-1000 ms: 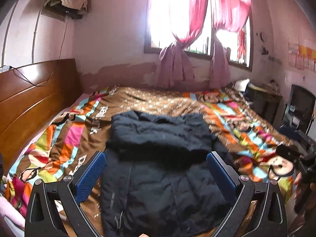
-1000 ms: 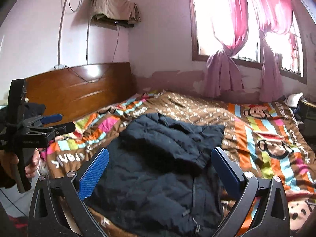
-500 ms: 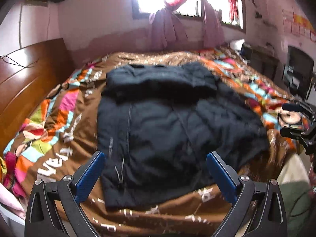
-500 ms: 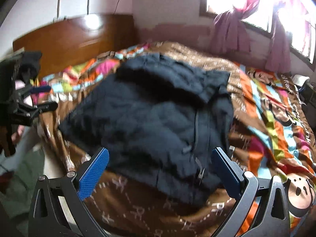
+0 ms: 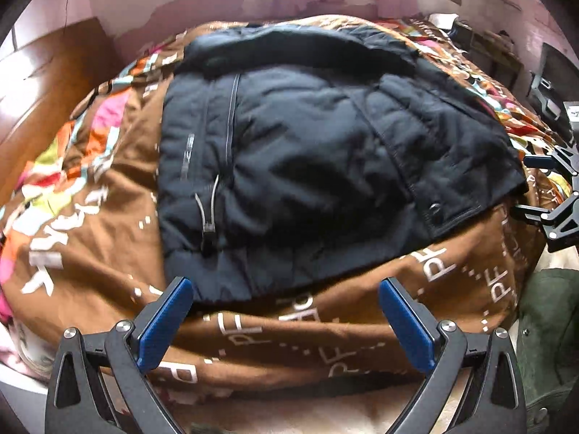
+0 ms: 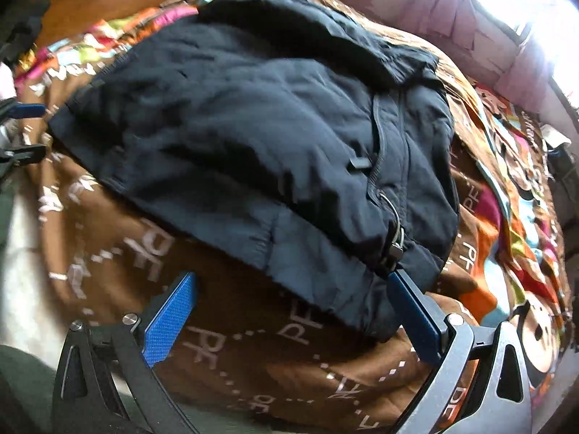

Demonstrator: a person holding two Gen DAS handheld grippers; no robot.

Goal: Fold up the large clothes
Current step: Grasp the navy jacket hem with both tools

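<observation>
A brown quilt (image 5: 119,217) printed with white letters and bright cartoon patches covers the bed, a wooden headboard (image 5: 39,83) at one end; on it lies a dark padded jacket (image 5: 307,166), its top part doubled over, zip and pull-cord showing; the left gripper (image 5: 286,311) hovers near the hem, fingers spread wide, holding nothing; the right gripper (image 6: 289,303) is likewise spread, one blue pad (image 6: 409,300) touching the jacket's corner.

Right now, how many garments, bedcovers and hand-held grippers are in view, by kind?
Dark padded jacket: 1
Patterned bedcover: 1
Hand-held grippers: 2, left hand-held gripper and right hand-held gripper, both open
Total: 4
</observation>
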